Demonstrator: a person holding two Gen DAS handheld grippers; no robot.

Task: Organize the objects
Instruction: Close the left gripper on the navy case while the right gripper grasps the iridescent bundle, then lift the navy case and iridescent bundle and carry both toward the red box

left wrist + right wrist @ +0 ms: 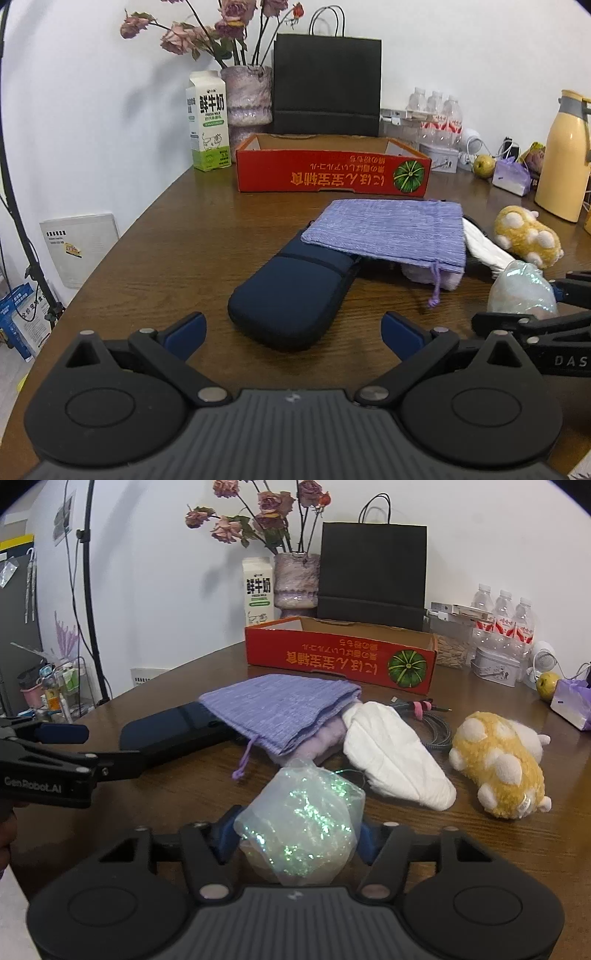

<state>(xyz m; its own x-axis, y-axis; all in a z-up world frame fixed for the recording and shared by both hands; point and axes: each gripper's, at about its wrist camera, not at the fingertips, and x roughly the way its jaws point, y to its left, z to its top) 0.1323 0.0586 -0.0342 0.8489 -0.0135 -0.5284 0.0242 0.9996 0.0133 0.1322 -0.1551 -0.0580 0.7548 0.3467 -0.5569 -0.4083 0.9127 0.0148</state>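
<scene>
My right gripper (295, 840) is shut on a shimmery translucent pouch (301, 821), held just above the table; the pouch also shows in the left wrist view (522, 290). My left gripper (293, 330) is open and empty, its jaws on either side of the near end of a dark blue case (291, 301). A purple drawstring bag (391, 230) lies over the case's far end. In the right wrist view the bag (284, 709) partly covers a white padded item (397, 755), with a yellow plush toy (498, 764) to the right.
A red cardboard tray (332, 173) stands open behind the pile, with a black paper bag (327, 85), a milk carton (207, 122) and a flower vase (247, 96) at the wall. A yellow bottle (563, 155), water bottles (502, 620) and a coiled cable (432, 720) are to the right.
</scene>
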